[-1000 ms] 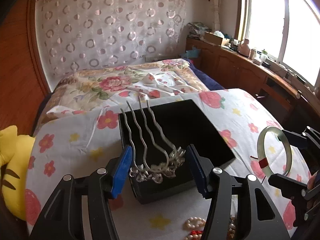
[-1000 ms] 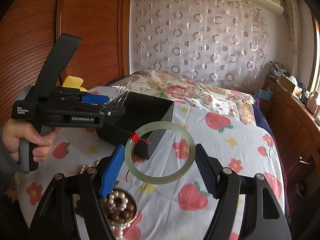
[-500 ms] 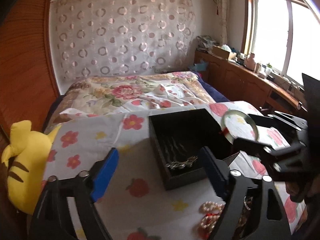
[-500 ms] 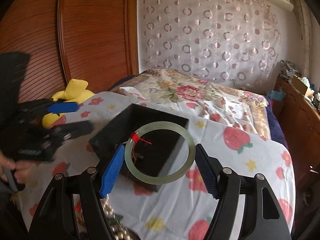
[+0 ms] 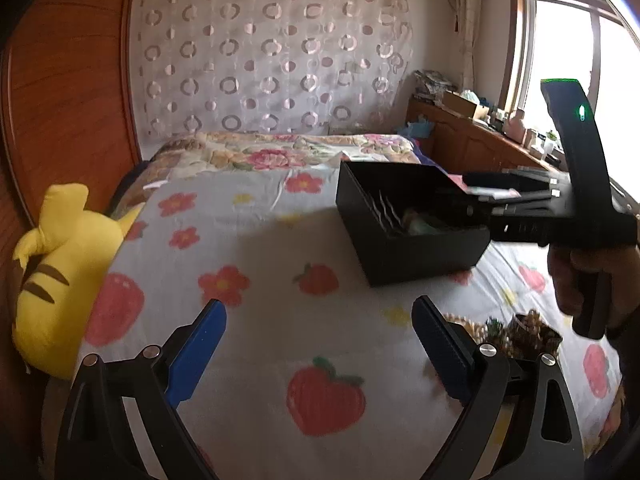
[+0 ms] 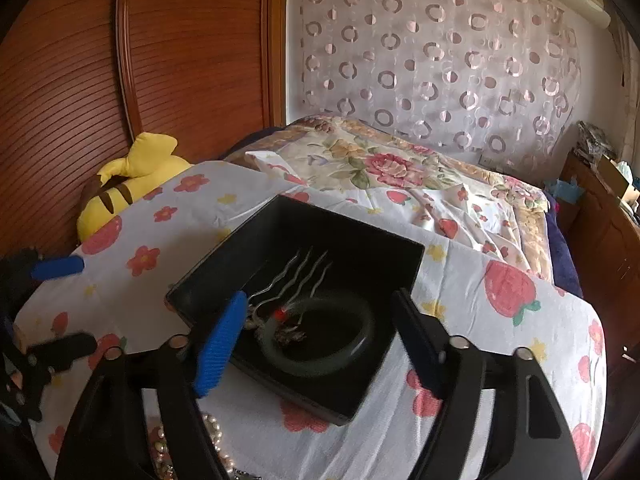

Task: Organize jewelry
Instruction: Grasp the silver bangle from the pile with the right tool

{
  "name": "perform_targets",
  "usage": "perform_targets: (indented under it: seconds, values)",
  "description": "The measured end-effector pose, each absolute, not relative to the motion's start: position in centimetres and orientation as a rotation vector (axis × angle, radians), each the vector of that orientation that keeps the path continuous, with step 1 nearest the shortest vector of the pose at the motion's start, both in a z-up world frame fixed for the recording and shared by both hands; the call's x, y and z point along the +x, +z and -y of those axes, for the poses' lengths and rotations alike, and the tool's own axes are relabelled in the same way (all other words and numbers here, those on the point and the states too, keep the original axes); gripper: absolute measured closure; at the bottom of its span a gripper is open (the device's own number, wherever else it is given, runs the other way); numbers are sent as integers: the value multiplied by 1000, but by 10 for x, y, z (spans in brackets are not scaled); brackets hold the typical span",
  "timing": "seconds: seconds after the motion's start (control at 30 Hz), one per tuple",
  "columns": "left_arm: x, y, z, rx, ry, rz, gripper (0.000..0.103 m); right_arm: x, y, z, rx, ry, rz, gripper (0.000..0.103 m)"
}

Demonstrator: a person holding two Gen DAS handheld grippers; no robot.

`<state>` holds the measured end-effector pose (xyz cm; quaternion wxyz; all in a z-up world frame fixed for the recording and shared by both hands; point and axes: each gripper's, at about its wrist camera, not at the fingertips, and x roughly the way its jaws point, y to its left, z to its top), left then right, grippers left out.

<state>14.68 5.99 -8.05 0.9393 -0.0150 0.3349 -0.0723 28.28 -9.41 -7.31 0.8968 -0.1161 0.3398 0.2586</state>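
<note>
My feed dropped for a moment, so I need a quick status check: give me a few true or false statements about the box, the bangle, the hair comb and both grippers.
1. The green bangle lies inside the black box. True.
2. The right gripper is clamped on the bangle. False: its jaws have just been opening and stand clear of the bangle, which lies below them in the box.
3. The silver hair comb is in the box. True.
4. The left gripper holds the comb. False: its jaws have just been opening, with nothing between them.
5. All jewelry is boxed. False: pearl beads remain on the cloth.
</note>
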Motion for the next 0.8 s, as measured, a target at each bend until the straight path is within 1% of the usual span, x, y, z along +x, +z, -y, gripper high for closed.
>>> perform_targets:
  seconds: [0.17,0.23,0.3,0.53,0.8]
  values:
    - [135,-88,-54,-30,-156,-700,13,270,-62,108,-216,531,-686,18]
    - [128,-90,-49,-29,-169,-704,13,253,-58,116,-209,549,-674,23]
    - [122,-92,-44,-19,-181,-705,13,234,-58,125,-213,566,-675,24]
    - [103,-93,-20,28,-219,-698,12,183,-82,153,-217,618,-736,25]
    - [93,-93,-8,33,-260,-704,12,162,-104,170,-194,669,-811,28]
